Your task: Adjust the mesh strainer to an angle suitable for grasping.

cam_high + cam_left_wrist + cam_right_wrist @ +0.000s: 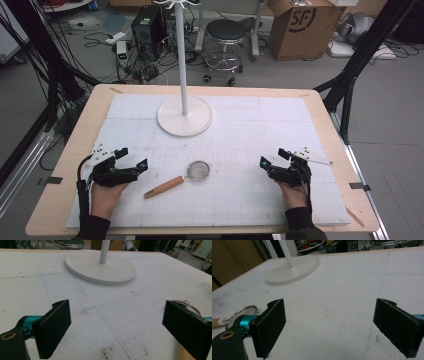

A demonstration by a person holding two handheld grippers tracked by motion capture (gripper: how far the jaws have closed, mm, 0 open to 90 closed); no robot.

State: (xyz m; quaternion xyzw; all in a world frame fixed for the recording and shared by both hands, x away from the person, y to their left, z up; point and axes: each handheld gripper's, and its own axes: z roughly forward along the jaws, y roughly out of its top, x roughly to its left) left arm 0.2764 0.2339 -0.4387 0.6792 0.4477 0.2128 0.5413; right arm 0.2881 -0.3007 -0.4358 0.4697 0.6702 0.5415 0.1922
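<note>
Both hands [107, 192] low, jaws wide.

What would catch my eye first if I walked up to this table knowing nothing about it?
Probably the tall white stand with its round base at the far middle of the white mat. Next, the small strainer with a wooden handle lying near the front centre. Flanking it, a person's hands hold two black tongs, the left tongs and right tongs, both open and holding nothing.
</note>
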